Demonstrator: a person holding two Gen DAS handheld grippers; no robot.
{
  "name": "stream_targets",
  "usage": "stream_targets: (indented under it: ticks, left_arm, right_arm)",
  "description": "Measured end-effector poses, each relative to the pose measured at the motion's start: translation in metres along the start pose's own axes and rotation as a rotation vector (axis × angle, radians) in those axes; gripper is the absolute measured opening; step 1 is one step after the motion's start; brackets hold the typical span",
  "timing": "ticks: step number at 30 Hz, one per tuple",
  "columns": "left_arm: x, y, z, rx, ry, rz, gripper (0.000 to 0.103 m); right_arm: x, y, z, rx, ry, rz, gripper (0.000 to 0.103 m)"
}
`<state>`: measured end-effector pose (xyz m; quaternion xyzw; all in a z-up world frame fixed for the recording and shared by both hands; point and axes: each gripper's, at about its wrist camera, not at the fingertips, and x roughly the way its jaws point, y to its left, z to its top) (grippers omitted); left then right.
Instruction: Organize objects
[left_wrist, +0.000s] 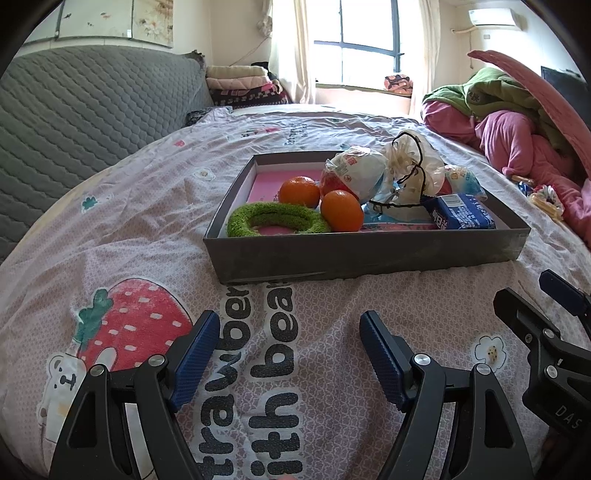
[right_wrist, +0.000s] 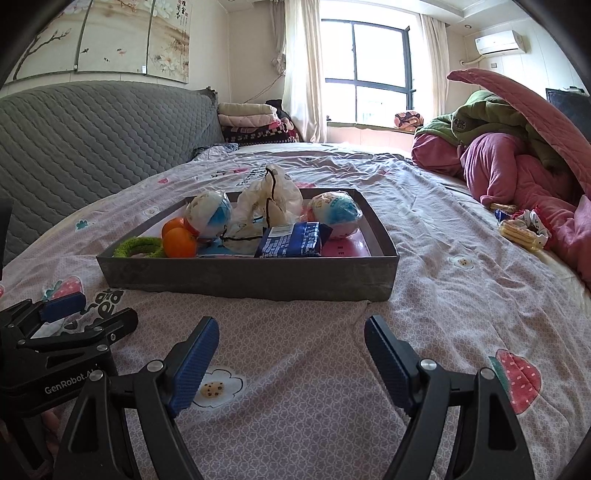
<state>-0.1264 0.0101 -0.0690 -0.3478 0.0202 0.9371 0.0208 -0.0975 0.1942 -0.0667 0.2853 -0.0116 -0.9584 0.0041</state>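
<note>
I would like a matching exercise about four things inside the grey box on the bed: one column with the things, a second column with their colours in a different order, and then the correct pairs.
Things
1. fuzzy ring
2. front mandarin
3. flat snack packet
4. drawstring on the clear bag

Colours
A. blue
B. black
C. green
D. orange

Pairs: 1-C, 2-D, 3-A, 4-B

All four lie in the grey box. Both tongs are open and empty, short of the box.
</note>
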Motion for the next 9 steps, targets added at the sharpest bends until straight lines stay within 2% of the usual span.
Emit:
stream_targets:
  ticks: [9]
  left_arm:
    - [-0.0004, -0.0009, 0.0006, 0.012, -0.008, -0.007, 0.079]
  right_arm:
    - [0.0031, 0.0002, -0.0003, 0.004, 0.013, -0.002, 0.081]
